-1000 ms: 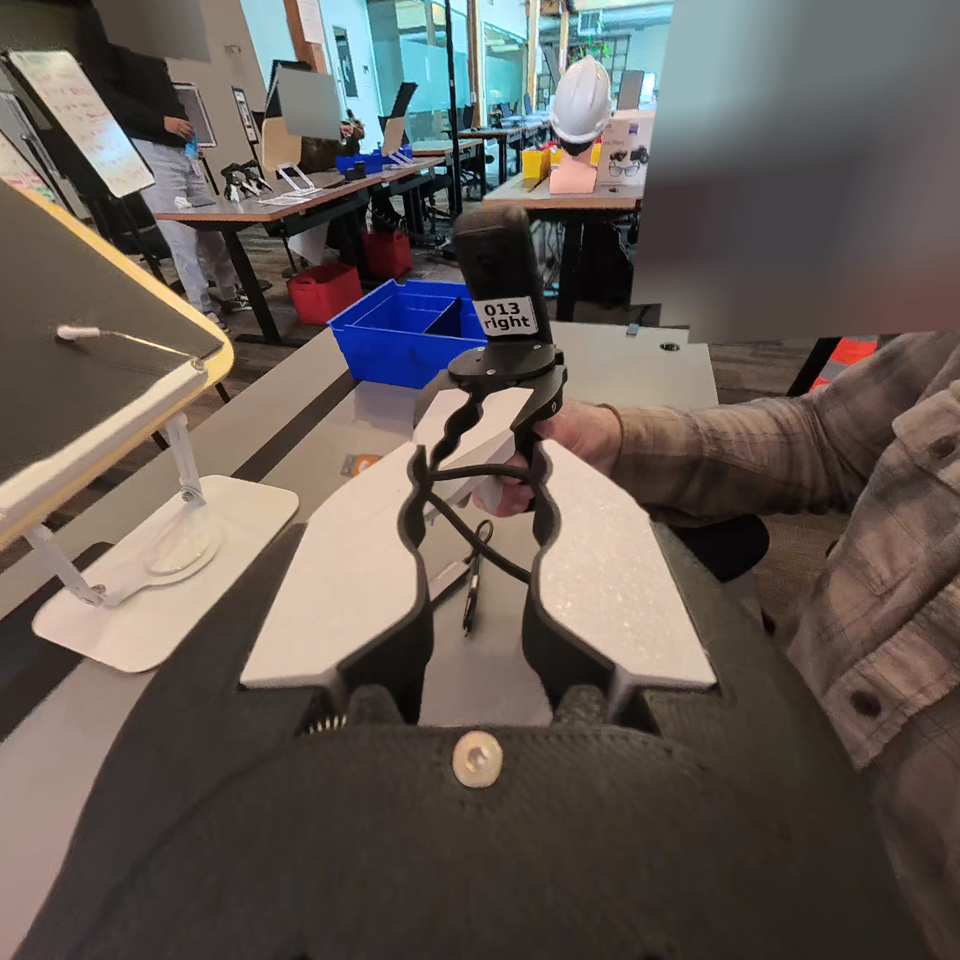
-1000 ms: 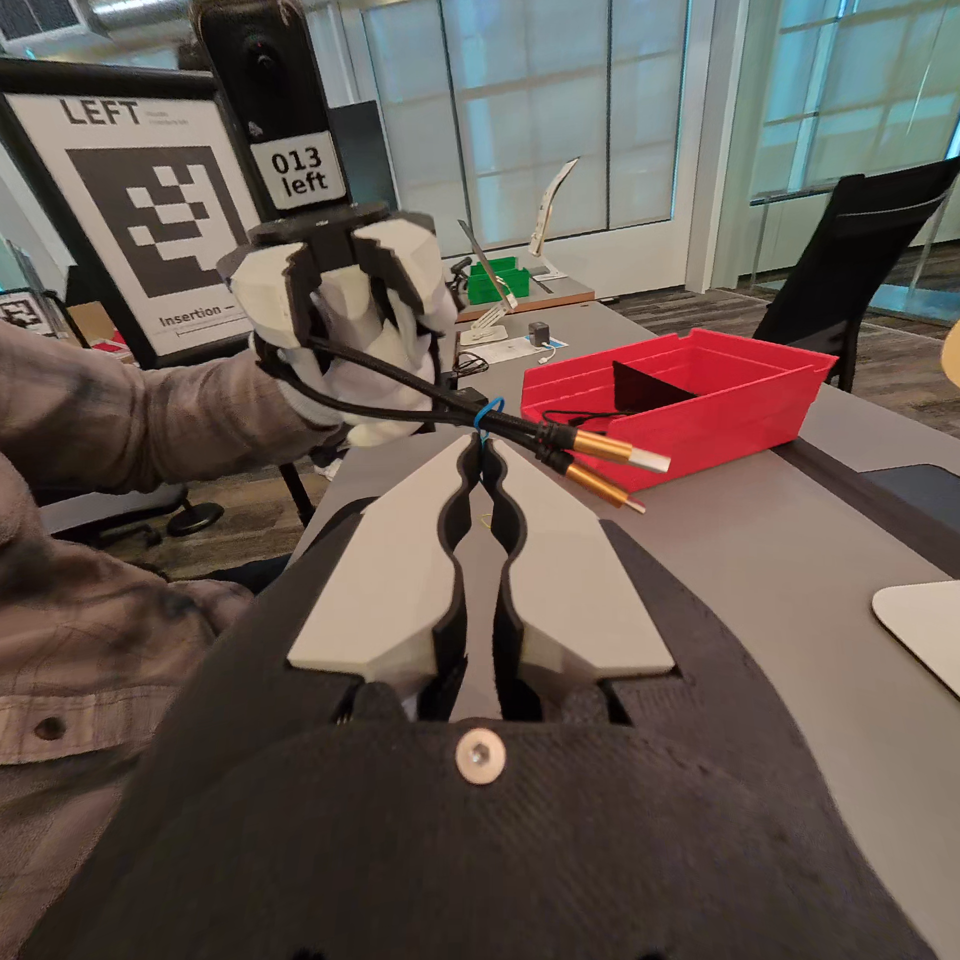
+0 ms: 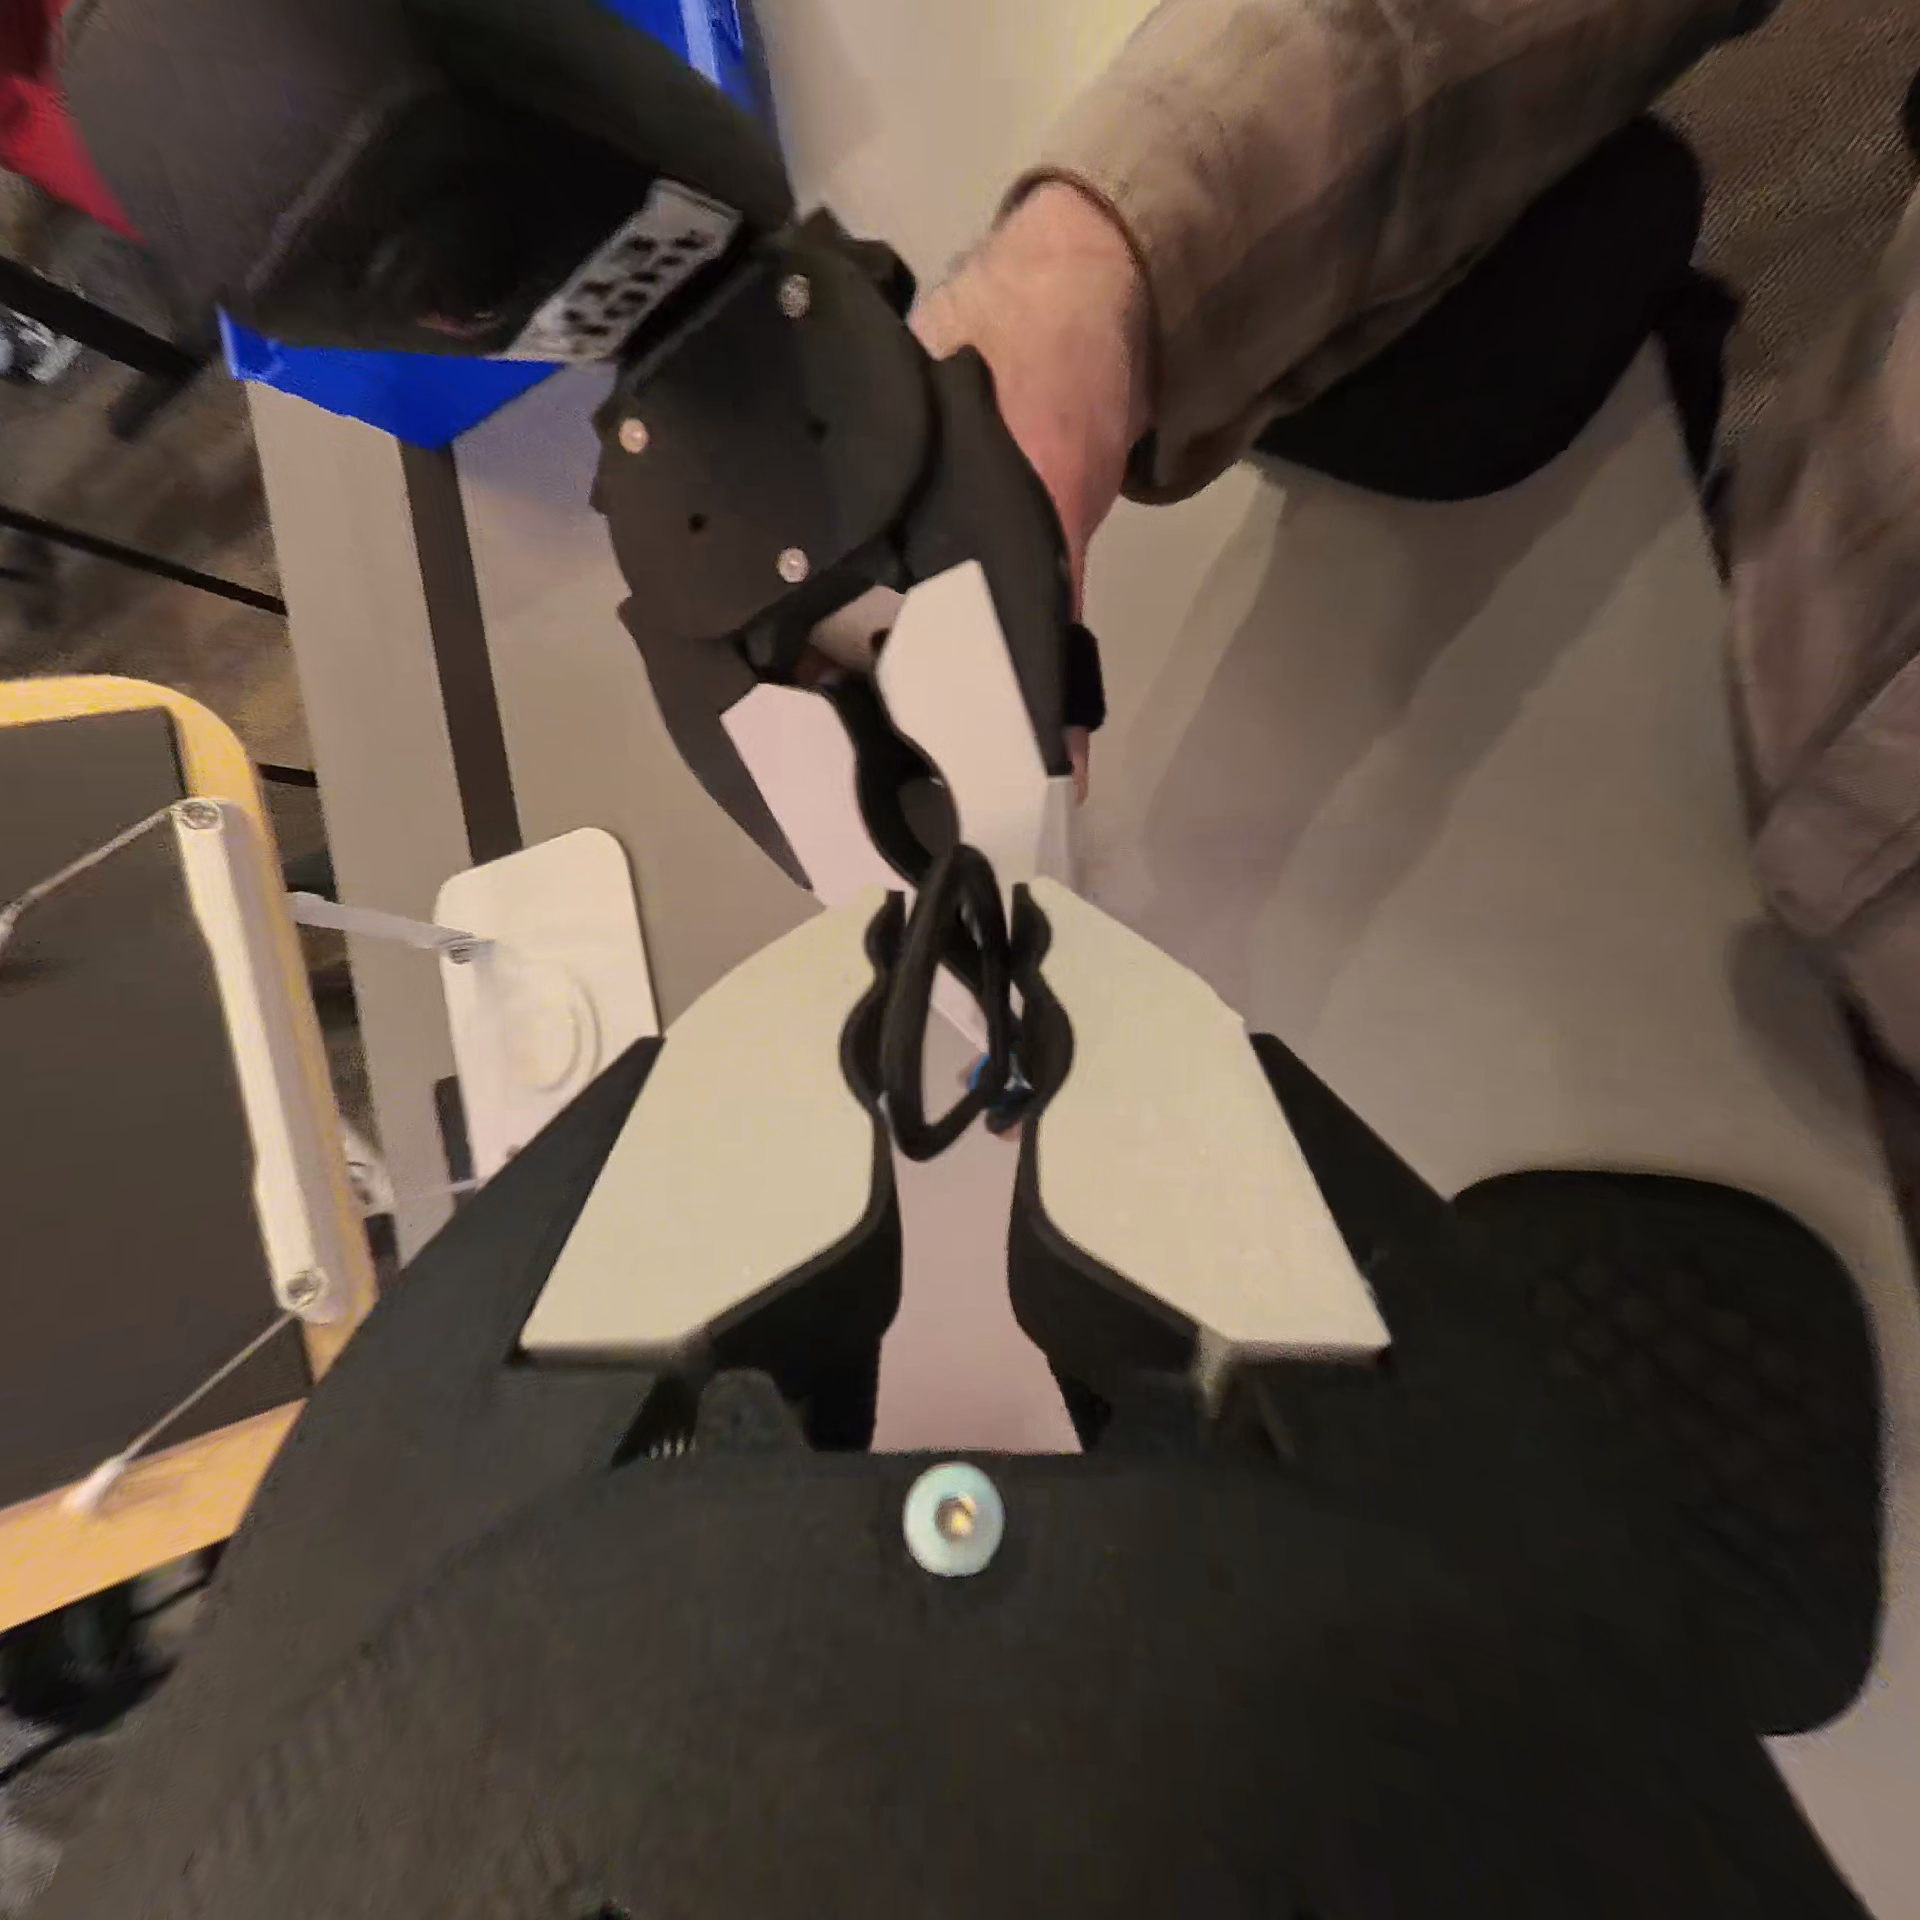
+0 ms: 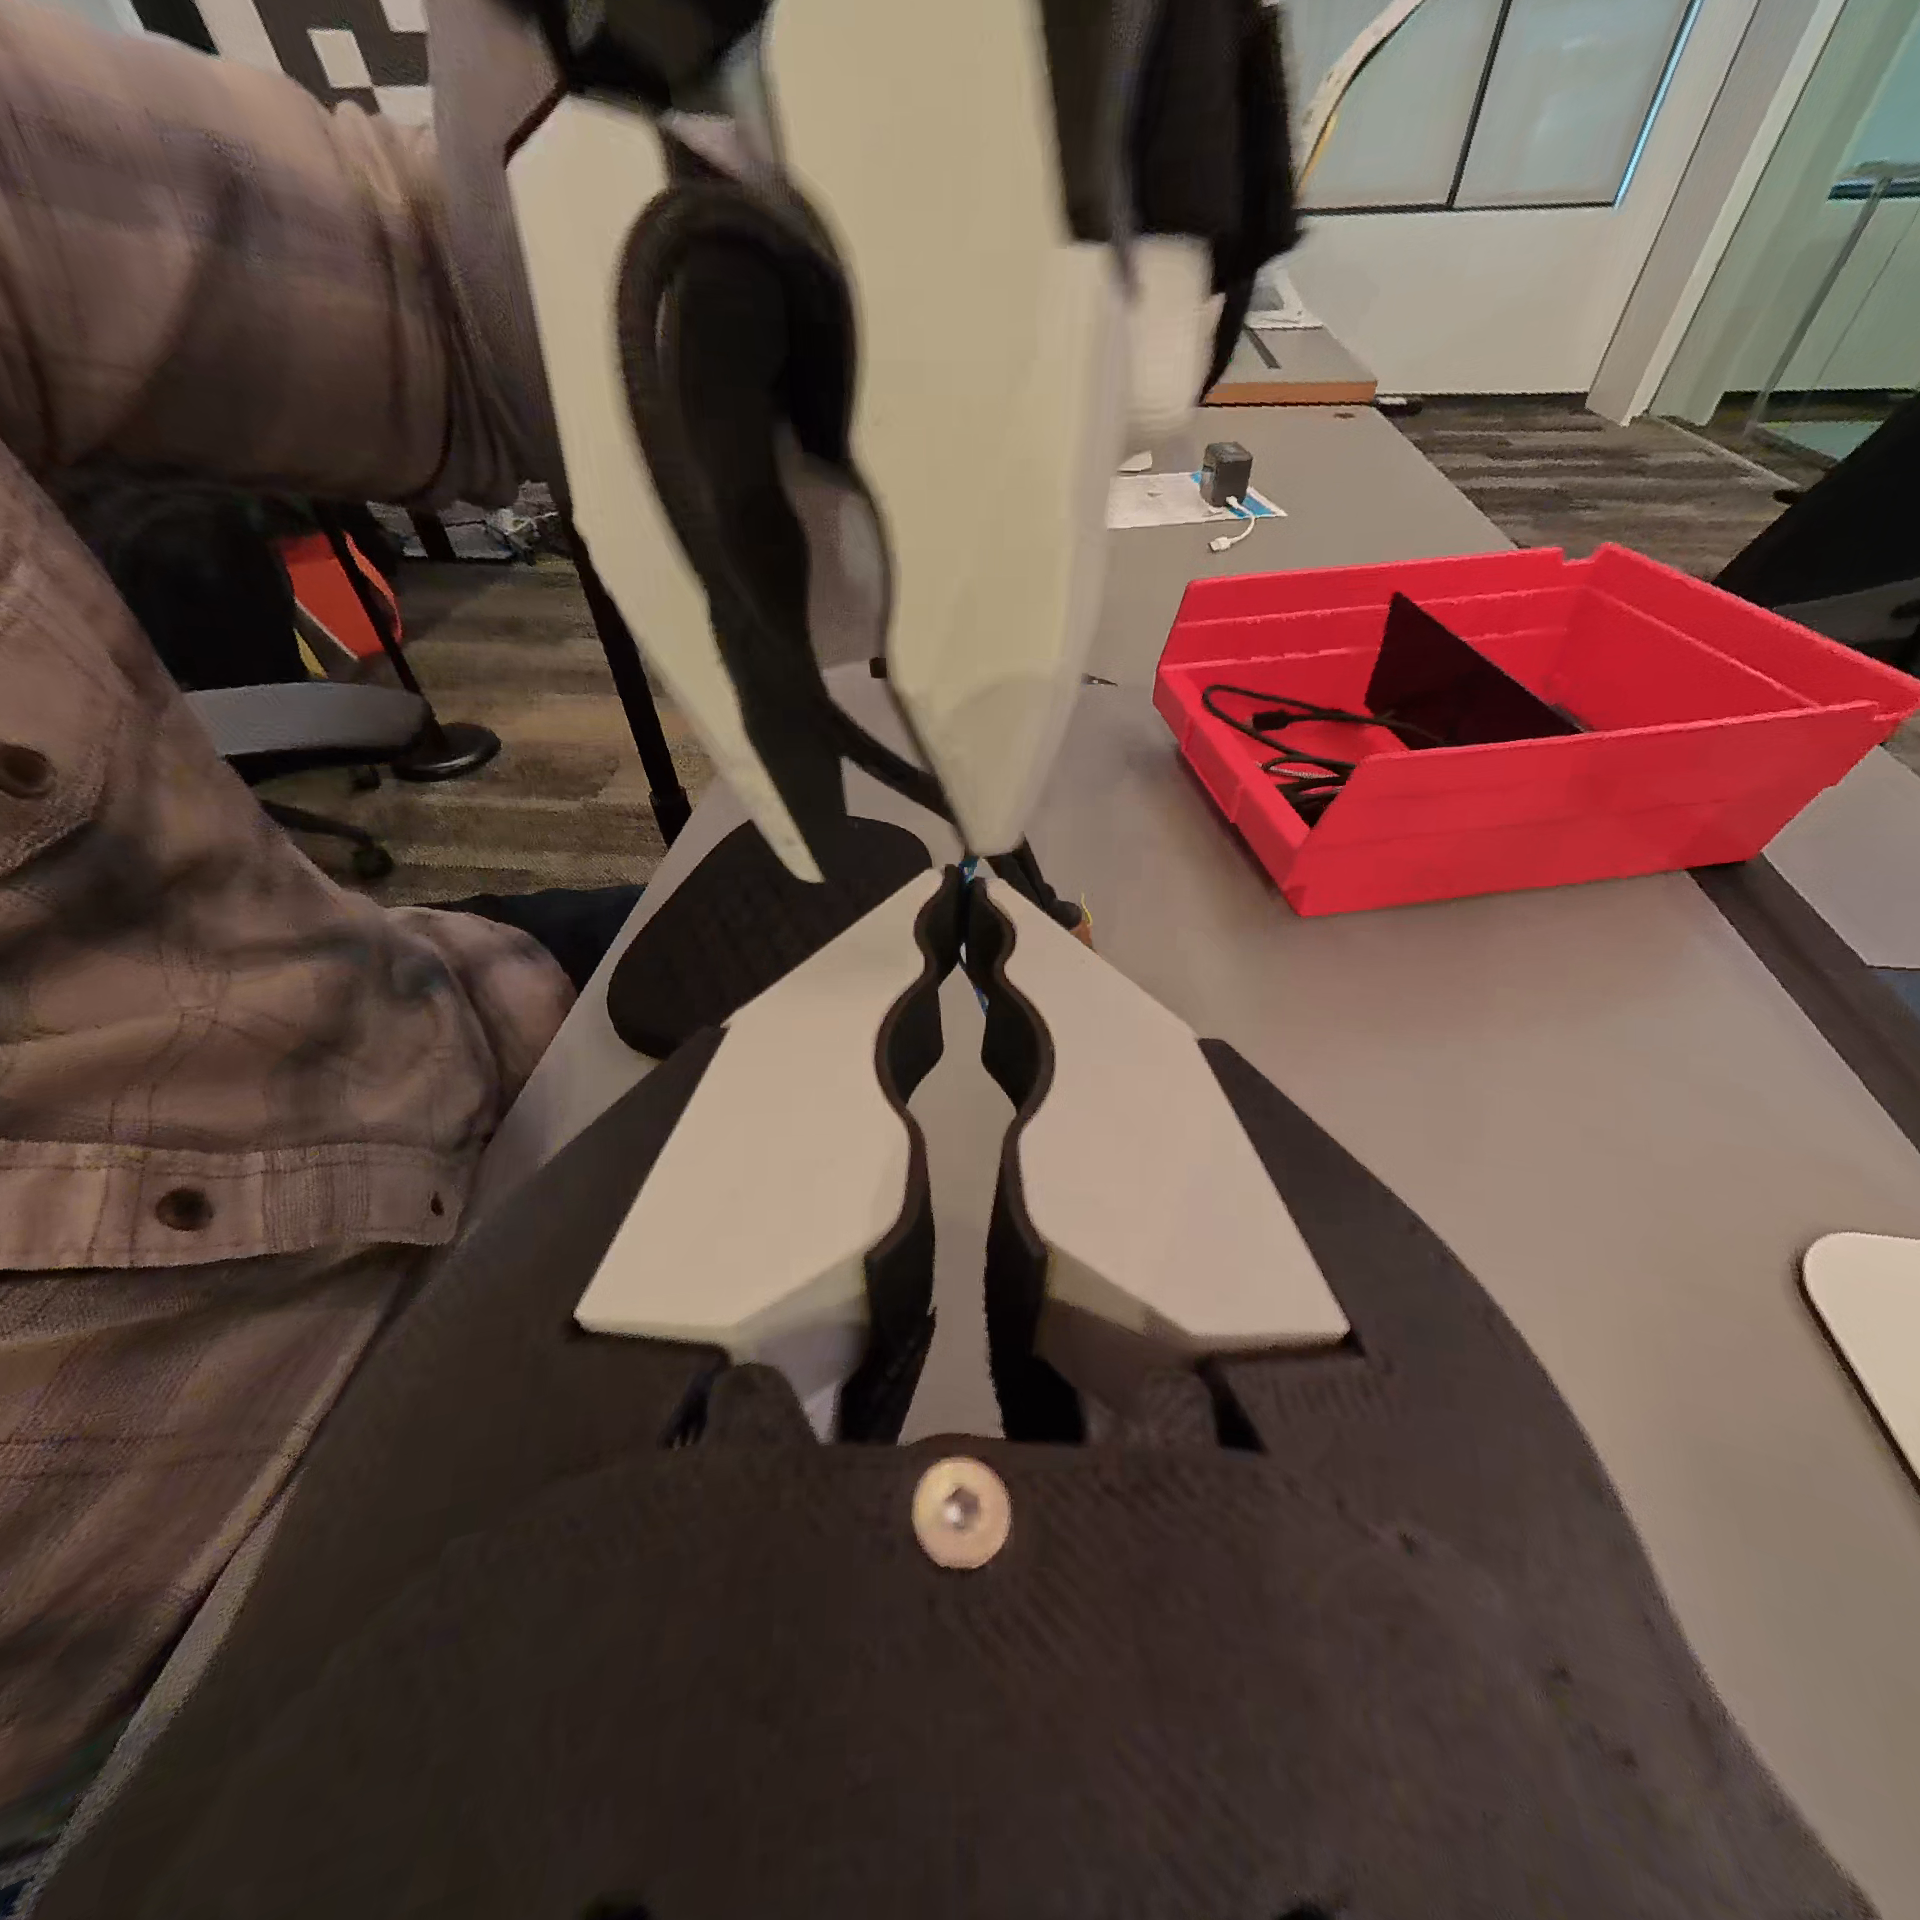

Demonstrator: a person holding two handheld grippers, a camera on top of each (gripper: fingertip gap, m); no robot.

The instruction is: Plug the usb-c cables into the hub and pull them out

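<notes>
Grey desk (image 4: 1403, 1091) lay beneath both claws. Left gripper (image 3: 951, 914) clenched the looped black cable bundle (image 3: 935, 1039); right gripper (image 4: 961, 894) pinched its blue-tied section just ahead, tips touching. Risk: opposing pulls could slip or kink cables. Hub unseen.

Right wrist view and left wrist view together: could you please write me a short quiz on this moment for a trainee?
1. True or false: the red bin on the table is empty.
2. In the left wrist view, what sits between the fingers of the left tool? A) a black cable bundle B) a white charger C) nothing
3. Fill in: in the left wrist view, the bin behind the right tool is ____ in colour.

Key: 1. False: it holds loose black cables and a black divider. 2. A. 3. Blue: the blue bin.
</notes>
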